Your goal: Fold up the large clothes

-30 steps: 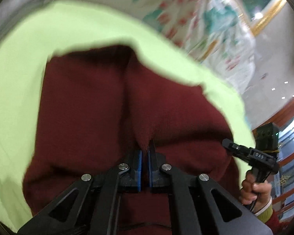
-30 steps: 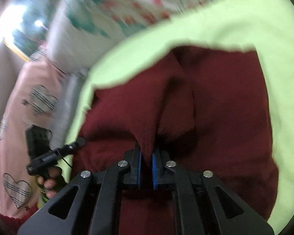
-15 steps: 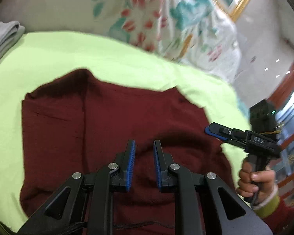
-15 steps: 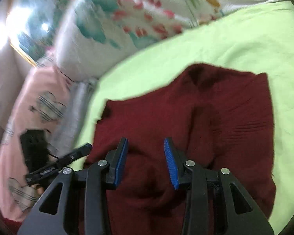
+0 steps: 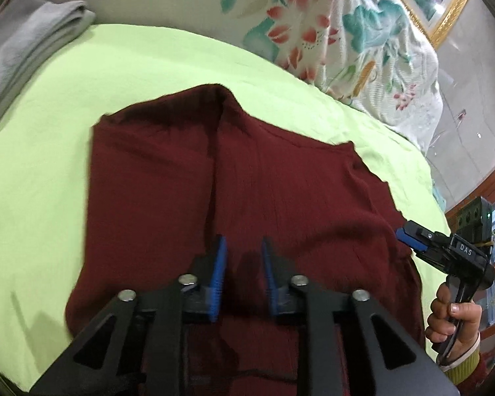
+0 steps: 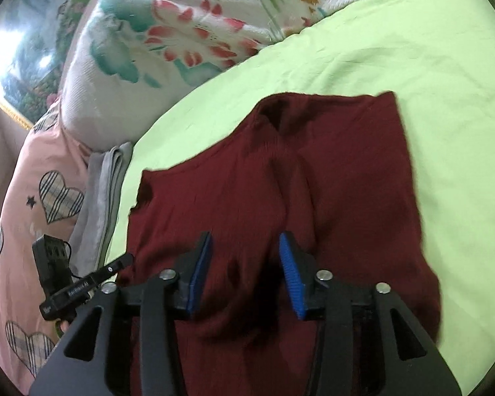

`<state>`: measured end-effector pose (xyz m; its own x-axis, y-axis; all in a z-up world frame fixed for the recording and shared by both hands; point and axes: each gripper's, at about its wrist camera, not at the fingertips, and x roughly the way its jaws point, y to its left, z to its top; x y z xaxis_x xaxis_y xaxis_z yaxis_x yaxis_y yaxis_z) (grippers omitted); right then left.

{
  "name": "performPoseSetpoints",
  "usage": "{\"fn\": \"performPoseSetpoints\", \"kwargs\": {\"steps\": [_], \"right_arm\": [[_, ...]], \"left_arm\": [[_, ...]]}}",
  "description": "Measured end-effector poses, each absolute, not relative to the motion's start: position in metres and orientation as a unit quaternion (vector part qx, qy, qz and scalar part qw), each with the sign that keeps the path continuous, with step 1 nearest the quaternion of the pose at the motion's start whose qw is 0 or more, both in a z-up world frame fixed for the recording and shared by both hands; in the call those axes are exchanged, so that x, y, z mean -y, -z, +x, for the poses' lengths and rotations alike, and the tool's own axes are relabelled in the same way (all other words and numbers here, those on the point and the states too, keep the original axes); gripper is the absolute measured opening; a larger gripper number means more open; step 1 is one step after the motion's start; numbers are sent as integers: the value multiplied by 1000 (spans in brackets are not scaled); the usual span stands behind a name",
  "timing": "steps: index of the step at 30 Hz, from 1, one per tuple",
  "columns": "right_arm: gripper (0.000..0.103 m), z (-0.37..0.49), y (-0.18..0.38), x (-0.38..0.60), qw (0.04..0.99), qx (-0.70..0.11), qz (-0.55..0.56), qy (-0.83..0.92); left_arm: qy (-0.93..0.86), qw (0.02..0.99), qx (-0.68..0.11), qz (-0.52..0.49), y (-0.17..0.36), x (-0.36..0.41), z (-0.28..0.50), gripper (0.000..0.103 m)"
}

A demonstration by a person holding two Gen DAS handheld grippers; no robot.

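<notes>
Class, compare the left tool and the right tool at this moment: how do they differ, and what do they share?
The right tool has its jaws spread wider than the left tool. The left tool hangs over the dark red garment near its centre fold; the right tool hangs nearer the garment's right half. Both are open, hold nothing, and have blue pads.

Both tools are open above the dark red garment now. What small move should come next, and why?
Probably lower the left tool and right tool to pinch the dark red garment at its near edge. Both are open and hold nothing, and the garment lies flat on the green sheet, with a crease down its middle.
</notes>
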<state>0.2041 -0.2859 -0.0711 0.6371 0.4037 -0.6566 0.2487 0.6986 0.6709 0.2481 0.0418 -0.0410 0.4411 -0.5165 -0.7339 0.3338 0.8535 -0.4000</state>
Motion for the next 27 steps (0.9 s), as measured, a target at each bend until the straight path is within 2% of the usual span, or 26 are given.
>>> {"fn": "performPoseSetpoints", "kwargs": {"steps": [3,7,11,21,27], "right_arm": [[48,166,67,286,817,-428,385,-42],[49,122,64,286,817,-437,374,-35],[57,81,56,288,824,-435,363,-21],[60,11,65,306,812,-441,382,8],[60,-15,79,292,796,-453,399,-34]], "left_arm": [[249,843,-465,-107,38,-62,208,34],[235,842,-469,-128,37,-94,158,50],[217,845,-471,-134,39,-128,117,52],[189,825,-508,-157,63,-192,49,56],[224,797,-537,-164,80,-190,22,58]]}}
